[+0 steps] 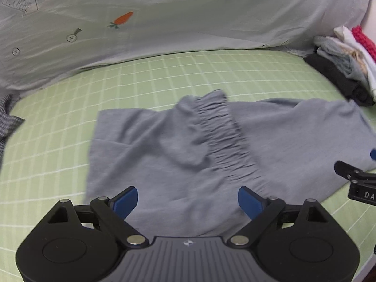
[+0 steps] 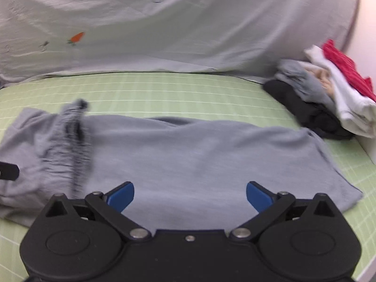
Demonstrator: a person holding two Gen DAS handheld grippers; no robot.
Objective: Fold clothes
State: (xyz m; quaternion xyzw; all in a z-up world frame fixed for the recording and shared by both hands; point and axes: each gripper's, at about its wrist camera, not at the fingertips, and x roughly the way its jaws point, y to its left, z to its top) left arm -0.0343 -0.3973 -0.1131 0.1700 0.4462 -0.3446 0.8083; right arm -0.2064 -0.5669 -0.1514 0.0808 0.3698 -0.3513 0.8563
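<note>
**Both tongs empty over half-folded grey shorts**

Your left tongs (image 1: 188, 199) stand wide open, nothing between the blue pads, poised just above the near edge of the grey shorts (image 1: 199, 155). Your right tongs (image 2: 190, 196) are likewise spread wide and empty, over the leg end of the same garment.

The shorts lie across the green checked bed sheet (image 1: 58, 164), the gathered elastic waistband (image 1: 223, 136) flopped over the middle, ridged and rumpled. The left side looks doubled over; the right leg runs out long and flat toward the pile.

Far right, a stack of clothes (image 2: 329, 98) in black, grey, white and red sits by the bed's edge, well apart from the tongs. Behind, a pale printed quilt (image 1: 164, 18) banks up.

Judgement: one fold looks started, not squared. Still to do: smooth the waistband, bring the long leg across, then move the shorts to the stack.
</note>
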